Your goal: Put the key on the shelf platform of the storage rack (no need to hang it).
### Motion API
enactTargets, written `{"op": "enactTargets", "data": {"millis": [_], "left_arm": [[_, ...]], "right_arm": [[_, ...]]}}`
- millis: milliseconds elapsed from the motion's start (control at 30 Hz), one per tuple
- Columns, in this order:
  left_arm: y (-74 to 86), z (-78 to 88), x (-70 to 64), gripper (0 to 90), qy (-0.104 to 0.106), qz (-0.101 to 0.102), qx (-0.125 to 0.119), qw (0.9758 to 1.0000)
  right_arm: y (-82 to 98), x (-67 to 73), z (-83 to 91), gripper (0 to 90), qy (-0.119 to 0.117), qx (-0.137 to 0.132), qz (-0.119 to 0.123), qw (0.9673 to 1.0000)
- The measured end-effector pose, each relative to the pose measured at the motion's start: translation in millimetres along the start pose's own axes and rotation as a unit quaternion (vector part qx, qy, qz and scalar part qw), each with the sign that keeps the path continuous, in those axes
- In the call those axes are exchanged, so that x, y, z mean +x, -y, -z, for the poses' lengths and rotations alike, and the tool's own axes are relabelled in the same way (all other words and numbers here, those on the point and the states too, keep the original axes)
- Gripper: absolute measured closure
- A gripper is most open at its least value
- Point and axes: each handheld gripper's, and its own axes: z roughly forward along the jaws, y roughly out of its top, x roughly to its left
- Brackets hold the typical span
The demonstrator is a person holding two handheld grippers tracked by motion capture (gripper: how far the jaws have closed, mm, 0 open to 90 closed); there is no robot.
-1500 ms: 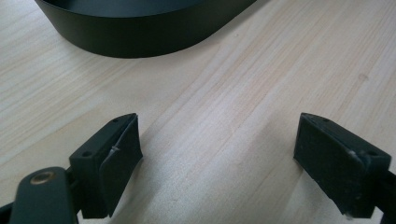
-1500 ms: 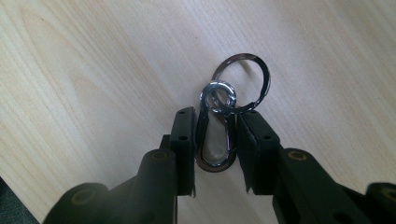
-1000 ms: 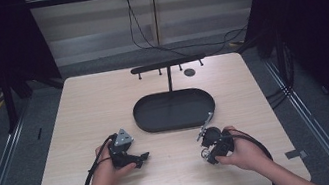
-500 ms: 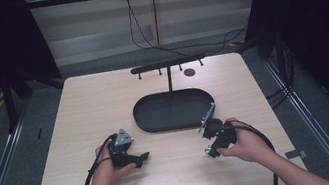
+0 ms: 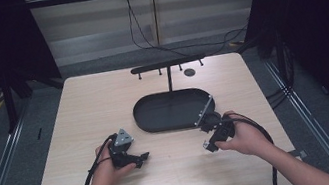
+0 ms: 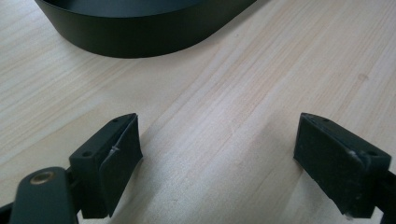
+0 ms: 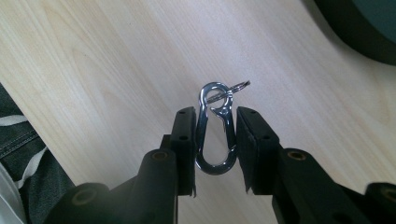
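Observation:
A shiny metal snap hook (image 7: 215, 128) with a small split ring at its top is pinched between the black jaws of my right gripper (image 7: 215, 140), held above the wooden table. In the high view my right gripper (image 5: 213, 137) sits just below the right end of the black oval tray (image 5: 173, 110). Near the table's front left my left gripper (image 5: 138, 158) rests low over the wood. Its jaws stand wide apart with nothing between them (image 6: 217, 158), and the tray's wall (image 6: 140, 32) lies ahead of it.
A black T-shaped stand (image 5: 167, 64) with several small pegs rises behind the tray. A small dark disc (image 5: 189, 72) lies at the back right. Bare wooden table (image 5: 89, 110) spreads to the left. Cables trail from both grippers.
My right gripper has lifted and moved up and left toward the tray's right end, turning with the snap hook in it. The left gripper has stayed put.

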Motion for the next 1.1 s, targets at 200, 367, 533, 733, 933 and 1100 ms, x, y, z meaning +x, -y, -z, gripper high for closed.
{"op": "enactTargets", "data": {"millis": [200,367,533,733,933,1100], "left_arm": [[0.0,0.0,0.0,14.4,0.000,0.000,0.000,1.0000],[0.0,0.0,0.0,14.3,0.000,0.000,0.000,1.0000],[0.0,0.0,0.0,14.4,0.000,0.000,0.000,1.0000],[0.0,0.0,0.0,14.4,0.000,0.000,0.000,1.0000],[0.0,0.0,-0.1,14.4,0.000,0.000,0.000,1.0000],[0.0,0.0,0.0,14.4,0.000,0.000,0.000,1.0000]], "right_arm": [[-6.9,-1.0,5.6,69.7,0.005,0.009,0.005,0.9999],[-13.9,-3.2,9.6,69.7,0.006,0.005,0.005,1.0000],[-18.4,-9.3,13.6,69.7,0.009,-0.001,0.000,1.0000],[-22.8,-15.3,18.0,69.7,0.016,-0.002,-0.005,0.9999],[-29.1,-21.6,22.4,69.7,0.017,-0.011,-0.011,0.9997],[-32.7,-29.0,24.4,69.7,0.017,-0.019,-0.021,0.9995]]}}
